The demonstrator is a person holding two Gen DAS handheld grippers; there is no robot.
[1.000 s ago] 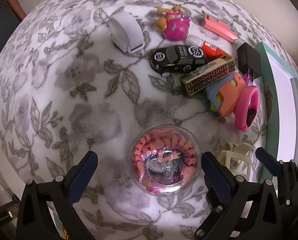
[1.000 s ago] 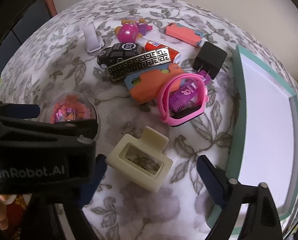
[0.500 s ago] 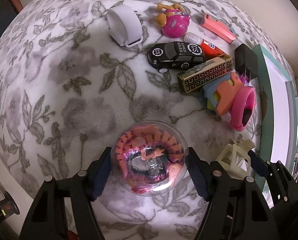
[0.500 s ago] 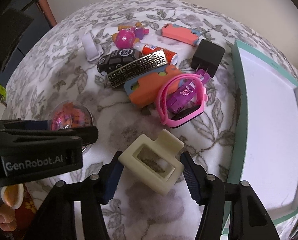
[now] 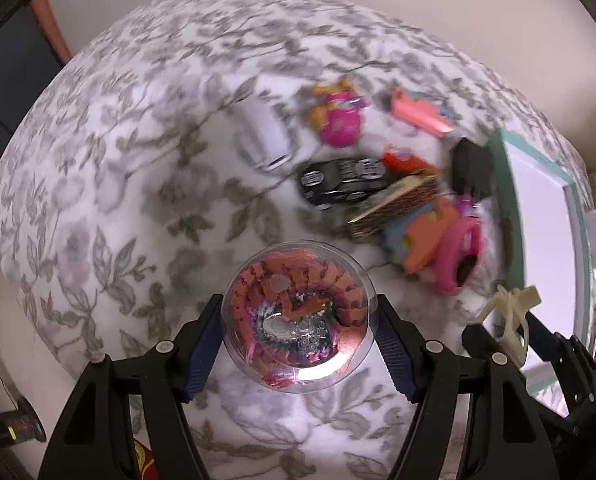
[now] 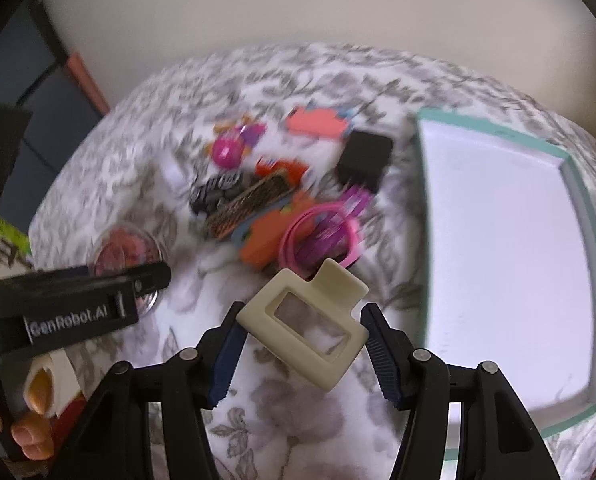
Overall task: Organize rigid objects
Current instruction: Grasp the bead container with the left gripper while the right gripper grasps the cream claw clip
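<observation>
My left gripper (image 5: 298, 334) is shut on a clear plastic ball (image 5: 299, 314) with an orange-pink toy coiled inside, held above the floral cloth. My right gripper (image 6: 301, 338) is shut on a cream hair claw clip (image 6: 303, 322), lifted off the cloth; the clip also shows in the left wrist view (image 5: 511, 308). A white tray with a teal rim (image 6: 505, 248) lies to the right of the right gripper. The left gripper and ball show at the left of the right wrist view (image 6: 126, 252).
A blurred pile lies mid-table: black toy car (image 5: 343, 182), patterned gold box (image 5: 393, 206), orange case (image 6: 266, 236), pink watch (image 6: 321, 236), black charger (image 6: 363, 160), pink round toy (image 5: 339, 126), salmon case (image 6: 317, 122), white holder (image 5: 266, 144). A wall stands behind.
Both grippers closed on their objects, the left on the ball, the right on the clip, and both have lifted them off the cloth. The views are now blurred by motion.
</observation>
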